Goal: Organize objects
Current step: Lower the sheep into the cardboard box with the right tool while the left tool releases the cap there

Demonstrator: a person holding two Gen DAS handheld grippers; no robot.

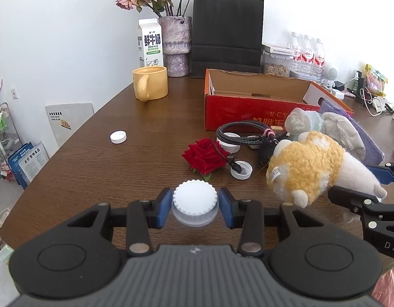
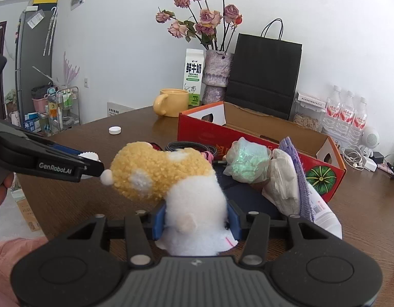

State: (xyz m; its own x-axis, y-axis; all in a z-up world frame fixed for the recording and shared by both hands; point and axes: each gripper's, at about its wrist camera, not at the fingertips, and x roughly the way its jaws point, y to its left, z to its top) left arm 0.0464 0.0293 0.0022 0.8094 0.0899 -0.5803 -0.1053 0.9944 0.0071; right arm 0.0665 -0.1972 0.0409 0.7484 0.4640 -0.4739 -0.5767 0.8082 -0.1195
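While the left hand-held gripper (image 1: 195, 206) clamps a white bottle cap (image 1: 195, 202) between its blue pads at lower centre, above the bench (image 1: 94, 174), the right hand-held gripper (image 2: 196, 221) squeezes the white end of a yellow plush toy (image 2: 161, 174). That toy's yellow body reaches up-left, its small white nub just beside the left tool's tip.

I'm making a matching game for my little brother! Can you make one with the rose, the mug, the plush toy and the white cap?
Things:
1. rose
2. mug
3. plush toy
4. white cap

Places:
A. held in the right gripper
B. beside the milk carton
C. held in the left gripper
D. lying on the table

Pairs: 1-D, 2-B, 3-A, 4-C
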